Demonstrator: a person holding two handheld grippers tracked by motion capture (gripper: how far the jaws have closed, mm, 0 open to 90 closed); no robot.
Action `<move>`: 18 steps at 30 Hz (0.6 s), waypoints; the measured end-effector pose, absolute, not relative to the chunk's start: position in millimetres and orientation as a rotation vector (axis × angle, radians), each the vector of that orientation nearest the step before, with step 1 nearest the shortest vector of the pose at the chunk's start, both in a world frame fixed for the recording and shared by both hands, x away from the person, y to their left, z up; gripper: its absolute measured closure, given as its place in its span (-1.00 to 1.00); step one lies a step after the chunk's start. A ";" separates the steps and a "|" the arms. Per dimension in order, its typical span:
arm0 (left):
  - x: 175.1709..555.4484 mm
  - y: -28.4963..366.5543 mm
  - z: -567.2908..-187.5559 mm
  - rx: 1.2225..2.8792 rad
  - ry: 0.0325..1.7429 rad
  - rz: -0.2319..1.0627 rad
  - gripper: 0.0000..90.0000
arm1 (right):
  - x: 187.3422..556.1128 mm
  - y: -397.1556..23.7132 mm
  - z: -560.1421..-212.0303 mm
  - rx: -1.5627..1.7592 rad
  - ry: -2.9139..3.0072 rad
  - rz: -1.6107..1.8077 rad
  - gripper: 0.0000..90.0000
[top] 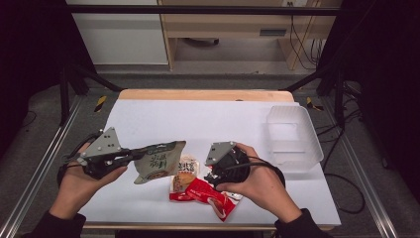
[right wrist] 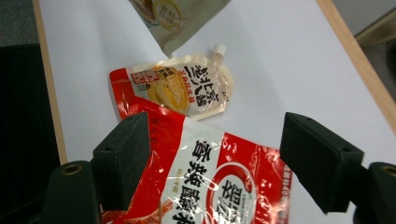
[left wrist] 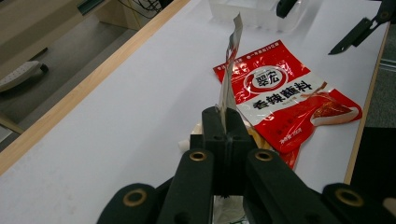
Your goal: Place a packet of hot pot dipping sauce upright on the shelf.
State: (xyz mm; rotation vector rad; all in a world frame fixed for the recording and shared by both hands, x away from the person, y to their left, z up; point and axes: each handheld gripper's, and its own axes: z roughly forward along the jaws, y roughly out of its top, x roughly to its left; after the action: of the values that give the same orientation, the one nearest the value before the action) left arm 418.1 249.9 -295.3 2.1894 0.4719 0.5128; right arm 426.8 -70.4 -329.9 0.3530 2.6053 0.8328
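Observation:
My left gripper [top: 133,155] is shut on the edge of a green and beige snack bag [top: 159,161] and holds it off the table at the left. In the left gripper view the jaws [left wrist: 224,122] pinch the bag's thin edge [left wrist: 231,65], which stands upright. A red sauce packet [top: 210,196] lies flat near the front edge, partly over a spouted pouch [top: 185,173]. My right gripper [top: 214,174] hovers above the red packet [right wrist: 210,182], open, with its pads wide apart and nothing pressed between them. The spouted pouch [right wrist: 187,91] lies just beyond the red packet.
A clear plastic container [top: 294,136] stands at the table's right side. The white table top [top: 198,119] has a wooden far edge [top: 203,95]. Metal frame rails run along both sides.

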 end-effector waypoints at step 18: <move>415.1 228.3 -300.1 2.246 0.382 0.464 1.00 | 440.2 -37.8 -302.5 0.203 2.659 0.752 -0.22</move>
State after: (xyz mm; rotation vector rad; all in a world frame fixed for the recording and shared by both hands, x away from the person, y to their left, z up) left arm 415.1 228.3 -300.1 2.2464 0.3821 0.4639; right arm 440.2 -37.8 -302.5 0.2032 2.6588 0.7520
